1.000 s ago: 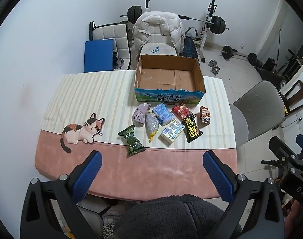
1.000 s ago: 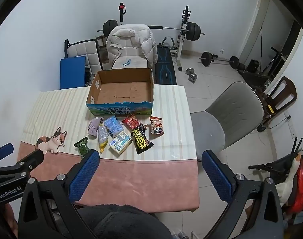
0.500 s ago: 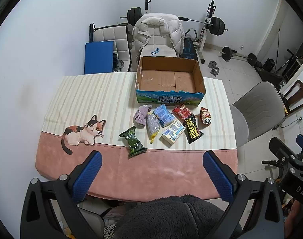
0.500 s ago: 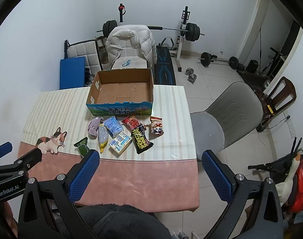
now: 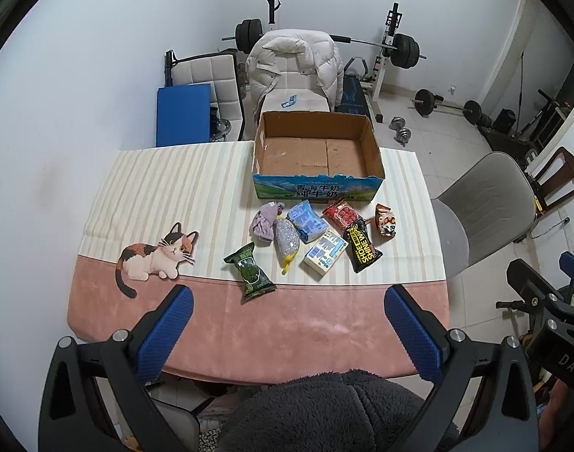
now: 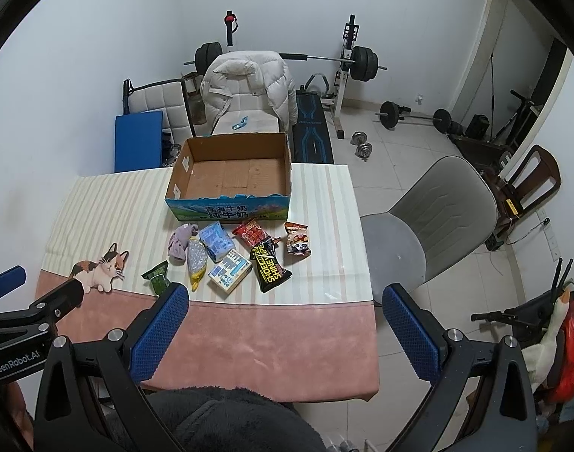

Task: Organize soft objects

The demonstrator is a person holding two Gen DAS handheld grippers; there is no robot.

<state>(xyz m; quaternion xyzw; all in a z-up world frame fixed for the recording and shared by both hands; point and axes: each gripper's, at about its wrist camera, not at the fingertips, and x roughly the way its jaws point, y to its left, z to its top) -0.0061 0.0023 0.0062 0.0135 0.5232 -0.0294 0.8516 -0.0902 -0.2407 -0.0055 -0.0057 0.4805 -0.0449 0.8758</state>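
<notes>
- The soft packets lie in a loose cluster on the counter [image 5: 143,188], just in front of the empty cardboard box [image 5: 317,150]: a green packet [image 5: 250,272] nearest the viewer, a purple cloth bundle [image 5: 265,221], a clear bag of grey beads [image 5: 287,239], a blue pouch [image 5: 306,222], a white-and-blue pack [image 5: 324,252], a black "Shoe Shine" sachet [image 5: 362,248], a red snack bag [image 5: 340,215] and a small panda-print bag [image 5: 385,221].
- By their look, all are light and yielding; the foil and plastic skins are probably slippery, and the bead bag will likely sag when lifted.
- A grip across the middle of each packet, or on a crimped end seam, seems safest; the cloth bundle can be pinched anywhere.
- Several packets touch or overlap, so the outlying green packet and panda-print bag look the easiest first picks.
- The left hand-held gripper [image 5: 288,324] hovers above the near counter edge, fingers spread wide, holding nothing.
- The right hand-held gripper [image 6: 287,324] hangs likewise, fingers apart and empty, well short of the cluster.
</notes>
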